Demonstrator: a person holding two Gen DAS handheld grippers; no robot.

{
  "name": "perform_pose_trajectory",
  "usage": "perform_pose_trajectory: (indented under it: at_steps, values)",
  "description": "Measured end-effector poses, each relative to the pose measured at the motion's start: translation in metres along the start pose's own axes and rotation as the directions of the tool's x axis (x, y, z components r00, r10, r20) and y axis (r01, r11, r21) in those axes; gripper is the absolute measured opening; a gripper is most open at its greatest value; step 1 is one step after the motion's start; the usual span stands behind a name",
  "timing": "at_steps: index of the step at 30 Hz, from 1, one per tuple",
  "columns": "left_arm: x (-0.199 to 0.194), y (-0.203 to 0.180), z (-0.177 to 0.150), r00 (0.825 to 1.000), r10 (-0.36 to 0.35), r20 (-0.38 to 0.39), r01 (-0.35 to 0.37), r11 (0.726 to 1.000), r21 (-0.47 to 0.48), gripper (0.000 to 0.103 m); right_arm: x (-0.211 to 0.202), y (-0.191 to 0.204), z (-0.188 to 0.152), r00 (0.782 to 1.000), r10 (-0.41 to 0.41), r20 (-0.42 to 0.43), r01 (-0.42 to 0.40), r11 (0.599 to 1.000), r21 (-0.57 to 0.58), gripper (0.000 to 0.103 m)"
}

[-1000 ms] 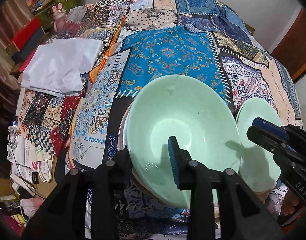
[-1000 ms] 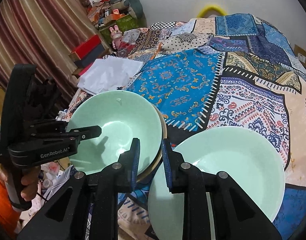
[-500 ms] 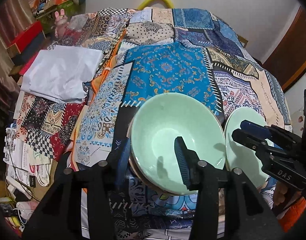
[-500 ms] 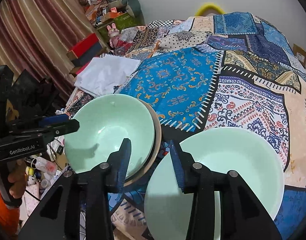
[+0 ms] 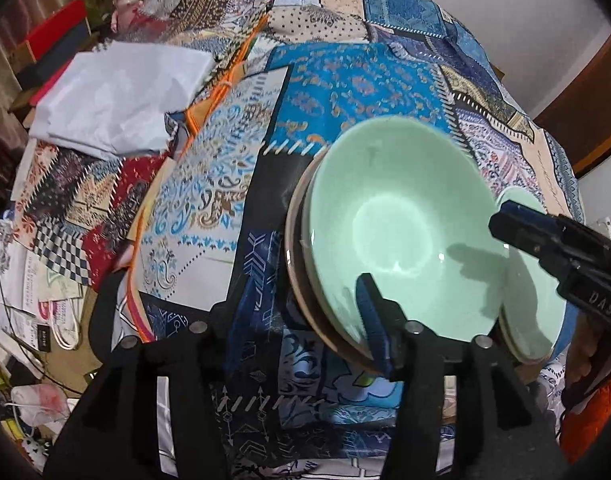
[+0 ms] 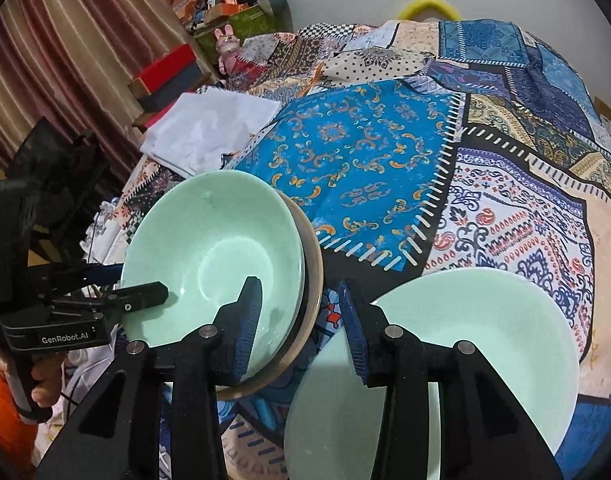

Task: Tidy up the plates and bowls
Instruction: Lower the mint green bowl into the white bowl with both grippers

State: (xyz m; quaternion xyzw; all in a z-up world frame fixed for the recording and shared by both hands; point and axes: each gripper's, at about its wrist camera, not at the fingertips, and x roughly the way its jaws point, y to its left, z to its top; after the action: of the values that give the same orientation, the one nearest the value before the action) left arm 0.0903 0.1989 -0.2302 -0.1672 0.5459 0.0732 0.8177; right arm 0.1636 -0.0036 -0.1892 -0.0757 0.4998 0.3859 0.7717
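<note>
A pale green bowl [image 5: 401, 224] sits on a stack of plates with a brown rim [image 5: 295, 248] on the patchwork cloth; it also shows in the right wrist view [image 6: 213, 256]. A second pale green bowl [image 6: 457, 364] stands just right of it, partly seen in the left wrist view [image 5: 529, 312]. My left gripper [image 5: 241, 304] is open and empty, its right finger over the first bowl's near rim. My right gripper [image 6: 301, 324] is open and empty, above the gap between the two bowls.
The patchwork cloth [image 6: 385, 152] covers the whole surface. A folded white cloth [image 5: 117, 96] lies at the far left. Boxes, a toy rabbit [image 6: 227, 46] and clutter stand beyond the left edge, by a curtain. Papers and bags lie below the left edge [image 5: 33, 292].
Both grippers have opened wide and let go of the bowl rims. The left gripper has drawn back and shifted left; the right one has shifted left, away from its bowl.
</note>
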Motion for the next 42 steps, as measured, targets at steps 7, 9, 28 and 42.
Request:
perform_pose_trajectory:
  at_steps: [7,9,28,42]
  values:
    - [0.012,0.014,-0.001,0.996,-0.092,-0.023,0.09,0.994,-0.06,0.059,0.017,0.01,0.004,0.999,-0.022,-0.047,0.02,0.999,-0.04,0.037]
    - [0.014,0.01,0.0,0.996,-0.084,-0.021,0.083,0.995,-0.051,0.058,0.021,0.009,0.004,0.998,-0.017,-0.06,0.015,0.999,-0.033,0.037]
    - [0.022,-0.006,0.004,0.995,-0.096,-0.034,0.094,0.993,-0.064,0.037,0.031,0.008,0.004,0.997,-0.008,-0.075,0.009,1.0,0.014,0.035]
    - [-0.002,-0.019,0.017,0.999,-0.047,0.022,0.049,0.997,-0.053,0.037,-0.003,0.007,0.009,1.0,-0.017,0.015,0.017,0.999,0.033,0.032]
